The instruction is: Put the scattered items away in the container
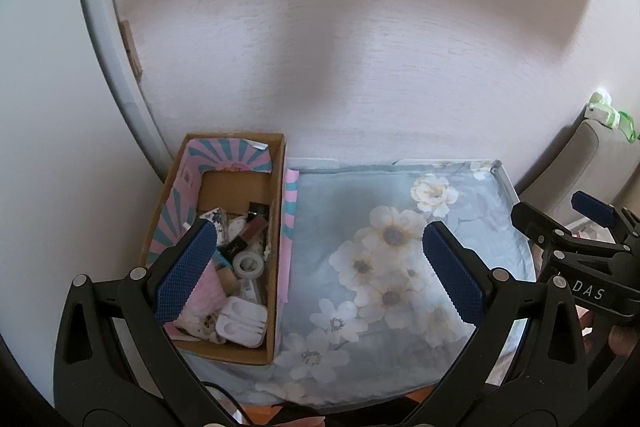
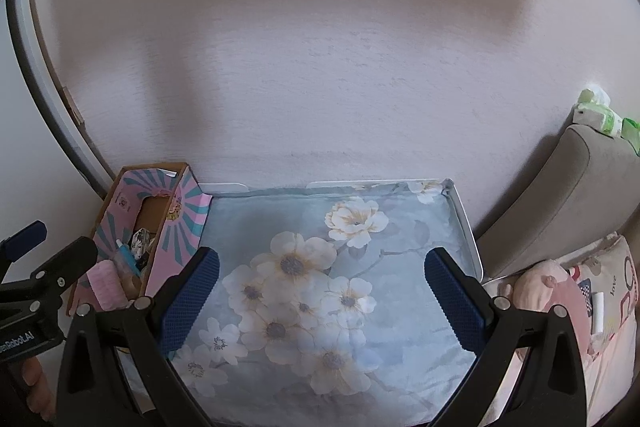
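At nine o'clock on the floral cloth (image 1: 400,267), the filled cardboard box (image 1: 276,247) is seen; left gripper (image 1: 320,271) and right gripper (image 2: 322,291) are held spread, empty.

A box (image 1: 224,247) stands at the left edge of the cloth (image 1: 380,267), against the wall (image 1: 340,47) behind. In it lie a tape roll (image 1: 248,263) and case (image 1: 242,321). A chair (image 2: 560,203) stands right.
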